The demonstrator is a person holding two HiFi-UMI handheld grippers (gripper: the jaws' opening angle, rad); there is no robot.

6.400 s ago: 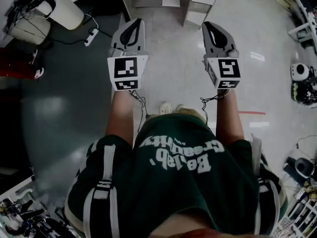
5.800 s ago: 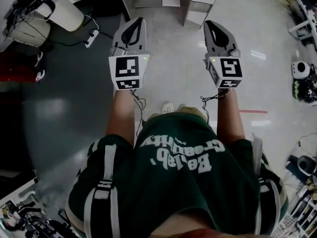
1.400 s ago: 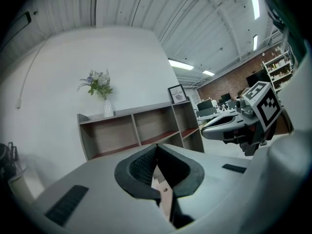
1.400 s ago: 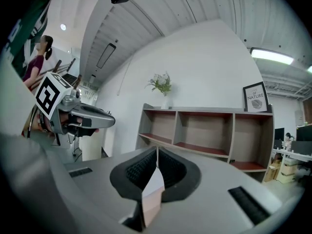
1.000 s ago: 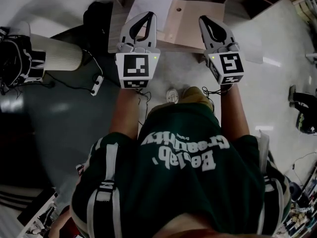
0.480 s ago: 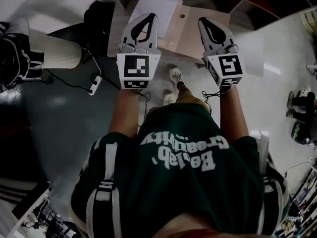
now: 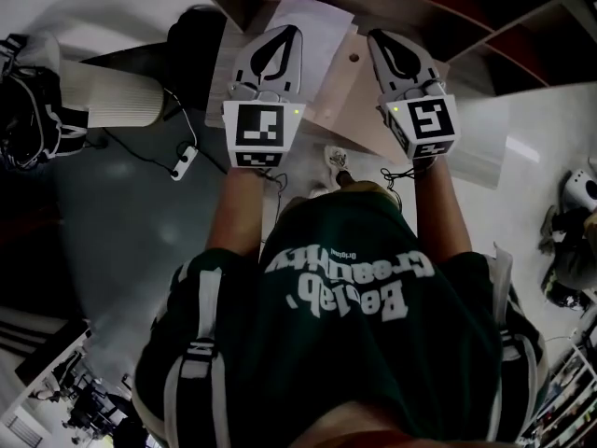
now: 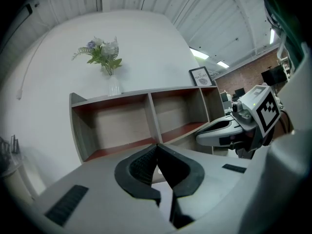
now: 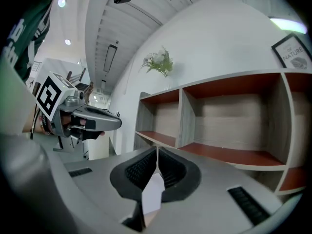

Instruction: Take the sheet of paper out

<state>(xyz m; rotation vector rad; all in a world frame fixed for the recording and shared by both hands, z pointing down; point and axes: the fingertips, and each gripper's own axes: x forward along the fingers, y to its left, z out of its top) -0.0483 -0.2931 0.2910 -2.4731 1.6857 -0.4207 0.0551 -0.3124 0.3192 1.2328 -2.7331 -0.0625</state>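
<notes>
Ahead of me the shelf unit [image 8: 148, 113] fills both gripper views. A second back only the desk's near edge showed at the top of the head view, so I've closed in. The wooden desk top [image 7: 359, 110] now sits under both tools. The sheet of paper [image 7: 322, 24] lies flat on it, partly under the left gripper [image 7: 295, 31], with no contact I can see. The right gripper [image 7: 373, 37] hangs beside it over bare wood. Both jaw pairs are pressed together, holding nothing. Approach looks about done; the jaws must open before any grab.
</notes>
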